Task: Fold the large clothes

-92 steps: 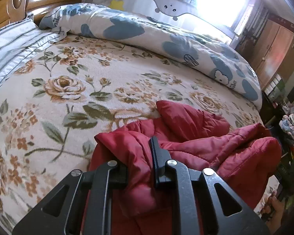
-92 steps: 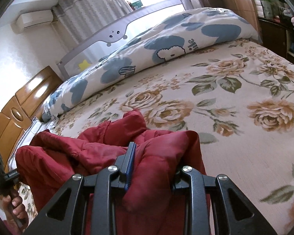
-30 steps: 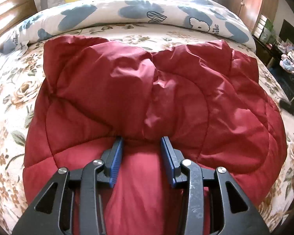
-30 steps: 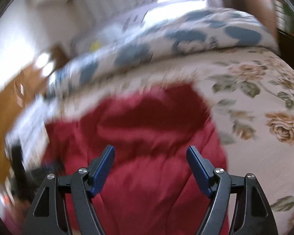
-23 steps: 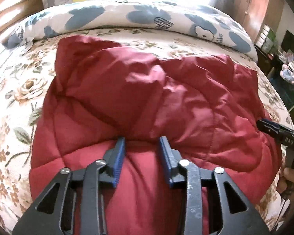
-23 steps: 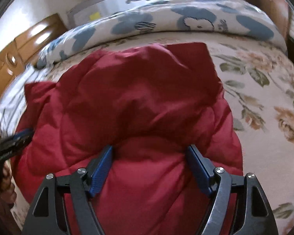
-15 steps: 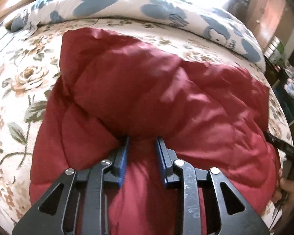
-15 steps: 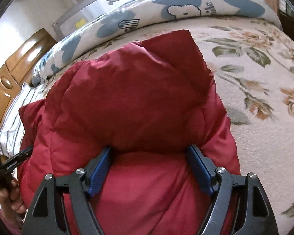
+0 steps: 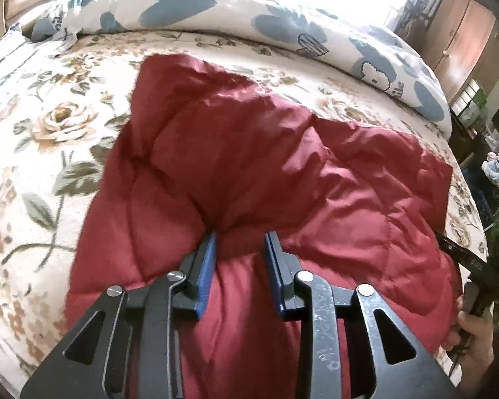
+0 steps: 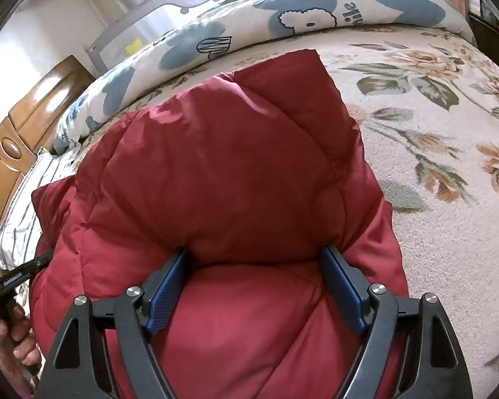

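while a bunched ridge of the red quilted jacket [image 9: 282, 173] is pinched in the narrowed left gripper [image 9: 240, 259], the right gripper [image 10: 254, 286] is spread wide, jacket bulging between; likely so the fold is pressed flat. jacket is laid on a floral bedspread [image 10: 432, 126], rolled duvet [image 9: 216, 10] and wooden headboard [image 10: 33, 106] beyond.

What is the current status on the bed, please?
Left gripper pinching a fold of the red quilted puffer jacket. Right gripper wide, jaws straddling the padding. Jacket spread on the floral bedspread. Nothing blocking.
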`<control>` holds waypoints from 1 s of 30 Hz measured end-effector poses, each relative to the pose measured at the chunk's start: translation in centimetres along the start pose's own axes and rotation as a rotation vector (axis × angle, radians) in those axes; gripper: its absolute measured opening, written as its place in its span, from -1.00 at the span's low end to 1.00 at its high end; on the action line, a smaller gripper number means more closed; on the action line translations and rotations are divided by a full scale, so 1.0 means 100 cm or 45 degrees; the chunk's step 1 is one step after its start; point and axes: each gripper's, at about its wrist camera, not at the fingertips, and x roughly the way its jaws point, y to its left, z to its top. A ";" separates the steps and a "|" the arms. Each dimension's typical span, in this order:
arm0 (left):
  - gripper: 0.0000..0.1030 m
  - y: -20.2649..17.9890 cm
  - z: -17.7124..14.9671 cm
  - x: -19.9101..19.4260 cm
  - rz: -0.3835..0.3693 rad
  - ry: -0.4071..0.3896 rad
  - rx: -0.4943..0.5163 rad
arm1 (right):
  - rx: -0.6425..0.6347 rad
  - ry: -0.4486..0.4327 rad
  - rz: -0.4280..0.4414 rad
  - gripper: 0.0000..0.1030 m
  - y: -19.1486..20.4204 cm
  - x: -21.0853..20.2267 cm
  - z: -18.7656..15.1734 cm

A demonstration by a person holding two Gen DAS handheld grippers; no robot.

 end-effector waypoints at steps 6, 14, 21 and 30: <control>-0.10 0.012 -0.011 -0.032 -0.023 -0.060 -0.016 | -0.010 -0.050 -0.032 0.58 0.008 -0.024 -0.003; 0.29 0.044 -0.022 -0.052 -0.054 -0.110 -0.111 | 0.001 -0.098 -0.013 0.58 -0.001 -0.061 -0.012; 0.29 0.066 -0.029 -0.053 -0.054 -0.096 -0.165 | 0.003 -0.098 -0.025 0.58 -0.013 -0.076 -0.019; 0.40 0.087 -0.033 -0.049 -0.123 -0.073 -0.252 | 0.068 -0.069 -0.031 0.58 -0.045 -0.079 -0.035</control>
